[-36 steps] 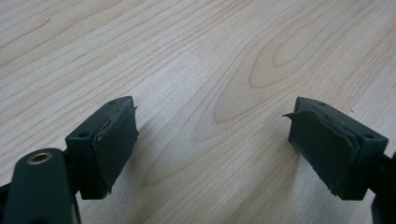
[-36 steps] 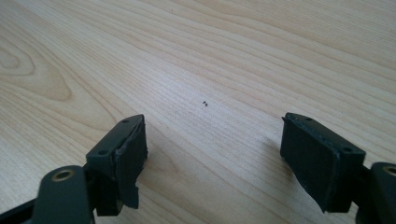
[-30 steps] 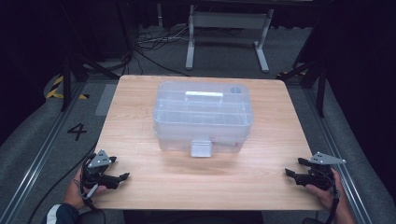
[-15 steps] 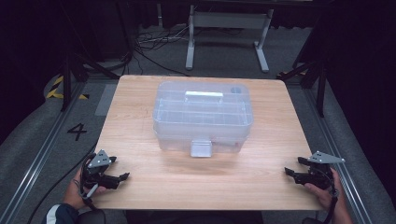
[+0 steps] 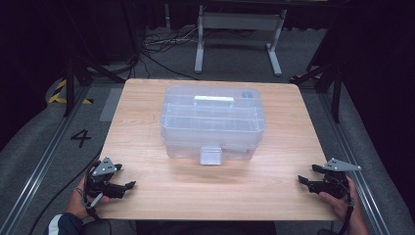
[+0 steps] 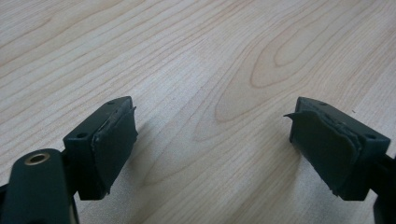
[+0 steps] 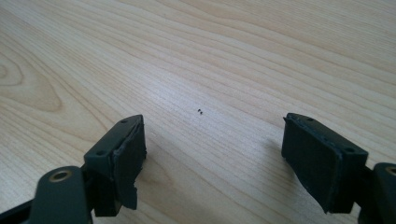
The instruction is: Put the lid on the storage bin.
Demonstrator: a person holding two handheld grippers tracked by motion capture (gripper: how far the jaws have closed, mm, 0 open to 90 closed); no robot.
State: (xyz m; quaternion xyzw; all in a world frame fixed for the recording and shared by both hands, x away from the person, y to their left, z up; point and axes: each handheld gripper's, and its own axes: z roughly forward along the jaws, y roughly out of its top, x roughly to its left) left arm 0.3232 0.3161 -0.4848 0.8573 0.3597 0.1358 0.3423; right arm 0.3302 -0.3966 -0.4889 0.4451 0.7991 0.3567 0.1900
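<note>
My left gripper (image 5: 128,186) and right gripper (image 5: 302,180) both rest low over the bare bench (image 5: 161,196) with jaws spread wide and holding nothing, the clear plastic box (image 5: 212,122) standing shut well ahead of and between both jaws.

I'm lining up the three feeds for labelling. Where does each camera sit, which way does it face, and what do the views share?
High view: above the person's side, looking forward and down on the wooden table and clear plastic box; both hands show with left gripper and right gripper.
Left gripper view: rides the left gripper, jaws apart over bare wood.
Right gripper view: rides the right gripper, jaws apart over wood.
Shared: the tabletop.
</note>
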